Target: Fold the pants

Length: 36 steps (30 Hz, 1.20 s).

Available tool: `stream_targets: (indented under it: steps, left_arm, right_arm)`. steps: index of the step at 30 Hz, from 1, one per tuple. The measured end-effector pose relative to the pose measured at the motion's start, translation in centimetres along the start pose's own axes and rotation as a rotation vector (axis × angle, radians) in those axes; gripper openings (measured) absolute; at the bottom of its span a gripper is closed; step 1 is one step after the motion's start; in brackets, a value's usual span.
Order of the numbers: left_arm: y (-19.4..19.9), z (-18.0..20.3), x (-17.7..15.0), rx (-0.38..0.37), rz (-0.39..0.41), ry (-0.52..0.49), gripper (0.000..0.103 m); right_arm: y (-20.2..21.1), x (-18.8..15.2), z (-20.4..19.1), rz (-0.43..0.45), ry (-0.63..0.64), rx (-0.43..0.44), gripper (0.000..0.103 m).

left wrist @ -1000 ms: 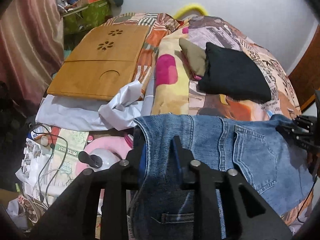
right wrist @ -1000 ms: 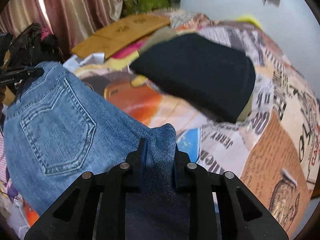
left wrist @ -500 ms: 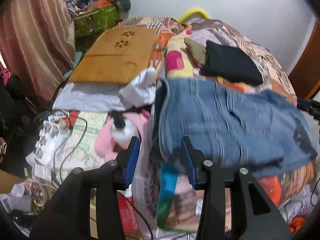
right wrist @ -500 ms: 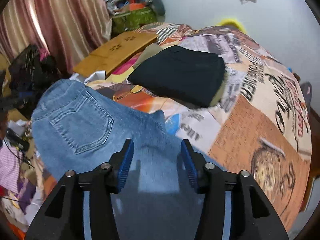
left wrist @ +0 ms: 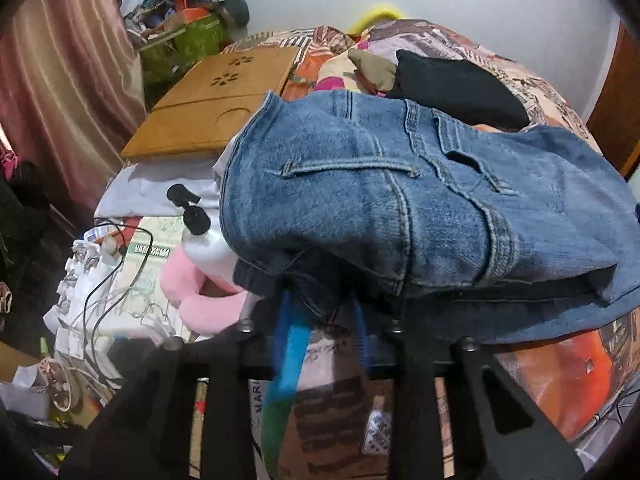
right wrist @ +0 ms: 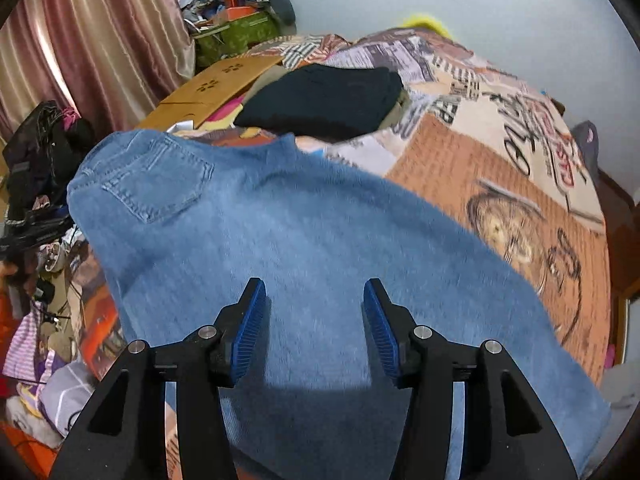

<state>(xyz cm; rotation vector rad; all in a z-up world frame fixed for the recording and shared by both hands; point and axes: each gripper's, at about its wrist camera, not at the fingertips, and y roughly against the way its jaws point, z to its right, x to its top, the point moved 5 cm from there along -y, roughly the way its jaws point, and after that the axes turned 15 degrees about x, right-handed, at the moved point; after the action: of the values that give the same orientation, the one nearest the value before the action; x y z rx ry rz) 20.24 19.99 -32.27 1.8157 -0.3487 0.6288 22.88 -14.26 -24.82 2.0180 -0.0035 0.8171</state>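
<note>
While folded blue jeans (right wrist: 312,240) lie on the bedspread (right wrist: 500,184), right gripper (right wrist: 314,312) fingers spread above them, left gripper (left wrist: 324,320) fingers parted under their overhanging edge, black folded garment (right wrist: 320,100) beyond.

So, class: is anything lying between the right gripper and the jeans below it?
Nothing visible. The right gripper hangs open directly over the jeans, with only bare denim between its fingers; the black folded garment lies farther back on the bed.

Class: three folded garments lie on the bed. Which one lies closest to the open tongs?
The blue jeans: they spread directly under the right tongs. The black garment and the olive one beneath it lie farther back.
</note>
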Motion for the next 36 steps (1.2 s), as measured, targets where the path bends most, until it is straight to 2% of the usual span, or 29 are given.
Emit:
stream_targets:
  steps: [4,6,12,19,20,21,22,24,26,28,34,36]
  left_arm:
    - [0.4,-1.8,1.1,0.042,0.030,0.039,0.014]
    - [0.3,-2.7,1.8,0.045,0.035,0.051,0.013]
    - [0.4,-3.3,3.6,0.084,0.070,-0.002,0.013]
    - [-1.9,-4.2,0.9,0.096,-0.003,-0.063,0.017]
    - [-1.9,-4.6,0.6,0.141,-0.003,-0.066,0.016]
    - [-2.0,-5.7,0.2,0.216,-0.009,-0.063,0.016]
    - [-1.9,-6.5,0.0,0.207,-0.018,-0.043,0.016]
    - [-1.2,-8.6,-0.3,0.126,-0.032,0.040,0.016]
    - [0.1,-9.7,-0.2,0.096,-0.013,0.084,0.016]
    - [1.7,-9.7,0.3,0.036,0.008,0.117,0.016]
    - [5.2,-5.0,2.7,-0.137,0.089,0.097,0.017]
    - [5.0,-3.1,3.1,-0.165,0.085,0.078,0.023]
  right_arm:
    - [-0.5,-1.3,0.3,-0.007,-0.007,0.005,0.047]
    - [-0.5,-1.4,0.3,-0.006,-0.006,0.006,0.047]
    - [-0.7,-1.5,0.2,-0.006,0.001,0.002,0.047]
    - [-0.6,-1.7,0.5,0.001,-0.004,0.004,0.047]
    - [-0.6,-1.7,0.5,0.001,-0.003,0.005,0.047]
    - [-0.6,-1.7,0.4,0.000,-0.002,0.004,0.047]
    - [-0.6,-1.7,0.4,-0.003,-0.002,0.002,0.047]
    - [-0.6,-1.6,0.5,-0.006,-0.001,0.001,0.047]
    - [-0.6,-1.6,0.4,-0.008,0.001,0.000,0.047]
    - [-0.6,-1.6,0.4,-0.005,-0.002,-0.002,0.047]
    - [-0.3,-0.9,0.1,0.011,-0.025,-0.008,0.048]
    - [-0.1,-0.8,-0.2,0.024,-0.028,-0.003,0.048]
